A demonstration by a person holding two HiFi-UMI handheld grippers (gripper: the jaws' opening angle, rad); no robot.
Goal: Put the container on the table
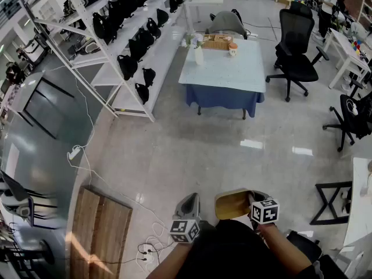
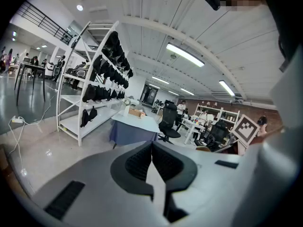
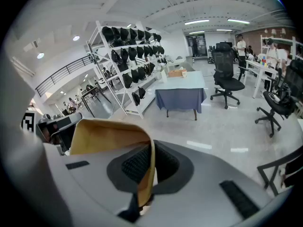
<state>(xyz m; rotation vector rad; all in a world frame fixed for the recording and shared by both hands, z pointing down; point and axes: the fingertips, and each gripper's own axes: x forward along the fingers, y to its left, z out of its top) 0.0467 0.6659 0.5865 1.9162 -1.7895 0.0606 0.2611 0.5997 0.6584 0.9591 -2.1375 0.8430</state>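
So the right claw [image 3: 150, 160] is clenched on the tan container [image 3: 109, 134]. In the right gripper view one thin side wall of it runs straight down between the two pads, and the rest of the open box curls away toward 9 o'clock. From the head view the container sits at about 6 o'clock in the frame, low and close to the person's body, up in the air over the shiny floor [image 1: 232, 150], with the right claw on its 3 o'clock side.

The left claw [image 2: 152, 150] is just beside it at 9 o'clock, not touching the container. Its jaws are pressed together with nothing between them.

The worktop [image 1: 224, 71] with the blue skirt is well apart from all this, up at 12 o'clock across the floor. It has a wooden tray [image 1: 216, 41], a small cup [image 1: 232, 49] and a white vase [image 1: 199, 54] along its far edge. The rest of its top is bare.

A white rack [image 1: 125, 34] full of black bags runs along at 10 to 11 o'clock, and a black office chair [image 1: 294, 42] stands at 1 o'clock, right next to the worktop.
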